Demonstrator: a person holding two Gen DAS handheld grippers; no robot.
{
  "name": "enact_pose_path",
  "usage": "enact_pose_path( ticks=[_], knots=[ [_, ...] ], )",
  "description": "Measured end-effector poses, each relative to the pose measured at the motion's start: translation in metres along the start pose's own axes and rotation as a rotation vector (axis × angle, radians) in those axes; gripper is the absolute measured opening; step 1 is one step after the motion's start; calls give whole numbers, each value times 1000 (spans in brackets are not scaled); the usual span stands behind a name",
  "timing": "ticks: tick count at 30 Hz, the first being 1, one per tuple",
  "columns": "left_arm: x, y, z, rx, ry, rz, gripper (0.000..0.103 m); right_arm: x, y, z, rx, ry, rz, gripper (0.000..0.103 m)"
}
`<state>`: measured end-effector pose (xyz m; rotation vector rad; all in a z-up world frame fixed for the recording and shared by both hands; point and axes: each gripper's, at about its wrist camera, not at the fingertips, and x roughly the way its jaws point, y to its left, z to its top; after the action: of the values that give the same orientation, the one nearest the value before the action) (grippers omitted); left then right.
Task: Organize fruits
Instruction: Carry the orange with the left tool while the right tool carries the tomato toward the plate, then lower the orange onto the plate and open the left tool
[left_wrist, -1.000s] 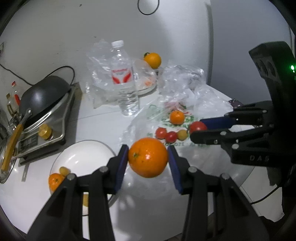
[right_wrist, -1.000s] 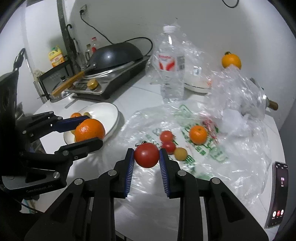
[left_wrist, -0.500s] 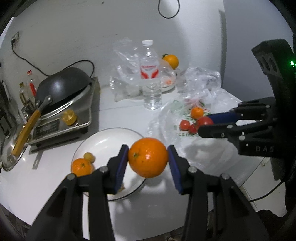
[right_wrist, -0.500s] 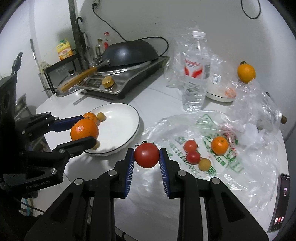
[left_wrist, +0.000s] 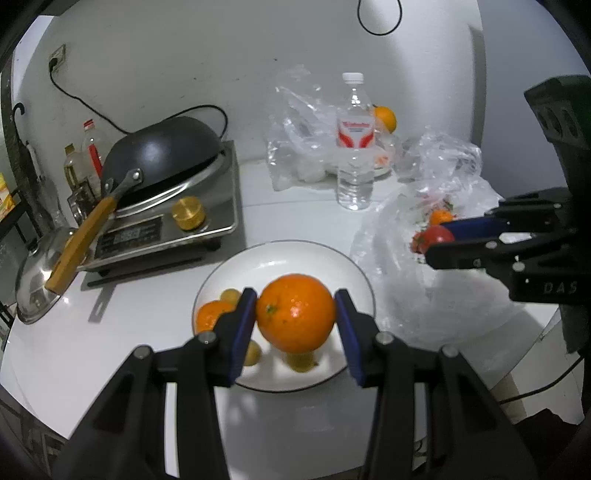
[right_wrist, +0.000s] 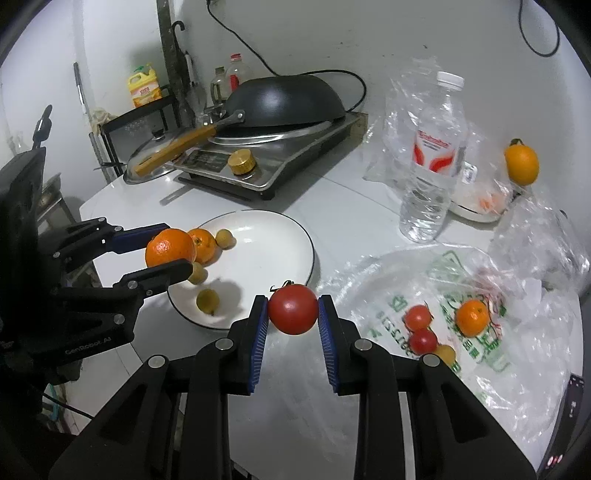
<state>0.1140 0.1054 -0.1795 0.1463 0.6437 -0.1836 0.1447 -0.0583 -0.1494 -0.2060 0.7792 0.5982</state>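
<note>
My left gripper (left_wrist: 295, 314) is squeezed tight on a big orange (left_wrist: 296, 313). I hold it up in the air over the white plate (left_wrist: 354, 273), because I think the plate is where the fruit should go. My right gripper (right_wrist: 293, 314) is squeezed tight on a red tomato (right_wrist: 293, 309). It hangs just past the edge of the plate, over the table, on the side near the plastic bag (right_wrist: 517, 354).

The plate already has a small orange (right_wrist: 202, 243) and some little yellow fruits (right_wrist: 207, 301) on it. They sit on the left part, so the middle is bare. That looks like a good spot to put my orange down. I would lower it gently so it does not roll.

More fruit lies on the plastic bag: two small tomatoes (right_wrist: 419, 325), one more small orange (right_wrist: 472, 317) and a little yellow one. So I think the job is not near done.

The table (right_wrist: 354, 218) is white and smooth. A water bottle (right_wrist: 430, 158) stands on it. A black wok (right_wrist: 284, 99) sits on a silver stove (right_wrist: 295, 155) at the back. Another orange (right_wrist: 521, 162) sits far back by the white wall. A phone peeks in at the right edge.
</note>
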Motion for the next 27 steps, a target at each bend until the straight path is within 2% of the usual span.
enact_pose_path(
  ticks=[10, 27],
  knots=[
    [10, 21, 1, -10, -1, -1, 44, 24, 13, 15, -15, 18, 21, 29],
    [39, 43, 11, -30, 6, -9, 44, 56, 11, 32, -19, 39, 25, 29]
  ],
)
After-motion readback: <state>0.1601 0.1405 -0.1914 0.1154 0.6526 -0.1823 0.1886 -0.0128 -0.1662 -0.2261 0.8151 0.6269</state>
